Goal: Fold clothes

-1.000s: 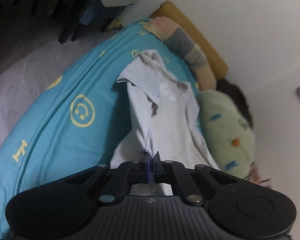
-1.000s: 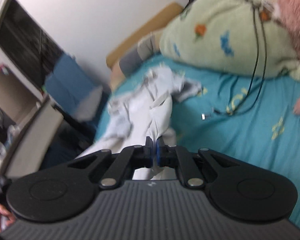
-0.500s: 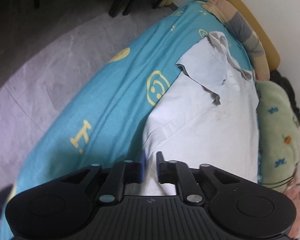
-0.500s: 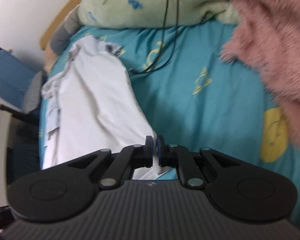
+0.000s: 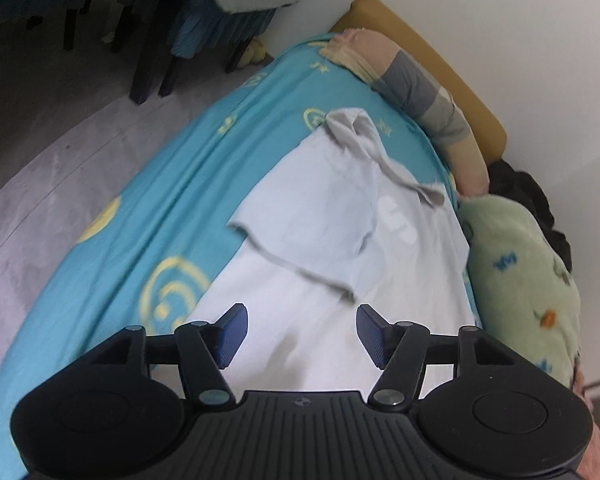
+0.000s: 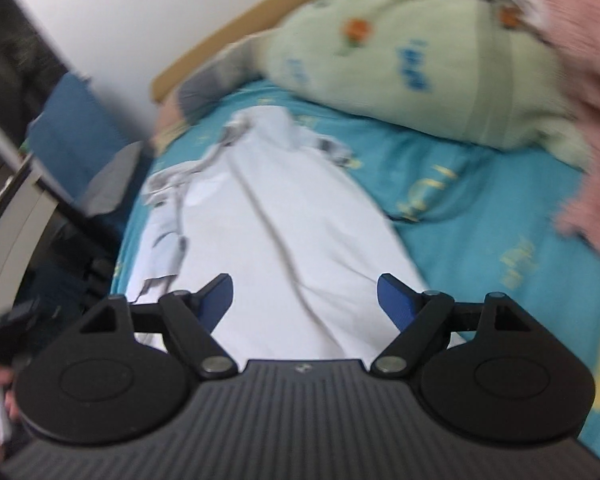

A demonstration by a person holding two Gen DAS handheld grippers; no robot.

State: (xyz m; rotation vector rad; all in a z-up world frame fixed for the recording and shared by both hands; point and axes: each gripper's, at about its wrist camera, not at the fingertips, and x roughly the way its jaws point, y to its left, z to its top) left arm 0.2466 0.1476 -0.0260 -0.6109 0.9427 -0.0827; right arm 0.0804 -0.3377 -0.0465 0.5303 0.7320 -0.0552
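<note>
A white T-shirt [image 5: 340, 264] lies spread flat on a turquoise bedsheet [image 5: 148, 208] with yellow prints, collar at the far end, one short sleeve [image 5: 300, 224] lying out to the left. My left gripper [image 5: 300, 332] is open and empty, just above the shirt's near hem. In the right wrist view the same shirt [image 6: 276, 240] lies lengthwise ahead. My right gripper [image 6: 305, 300] is open and empty over its near end. The right wrist view is blurred.
A green patterned pillow [image 5: 528, 280] and a striped bolster [image 5: 416, 84] lie along the wooden headboard [image 5: 432, 56] by the wall. A pink fluffy blanket [image 6: 580, 80] lies at the right. Dark chairs [image 5: 148, 20] stand on the floor left of the bed.
Both grippers held the shirt's hem, laid it flat on the bed, then opened and let go. Both have since pulled back slightly.
</note>
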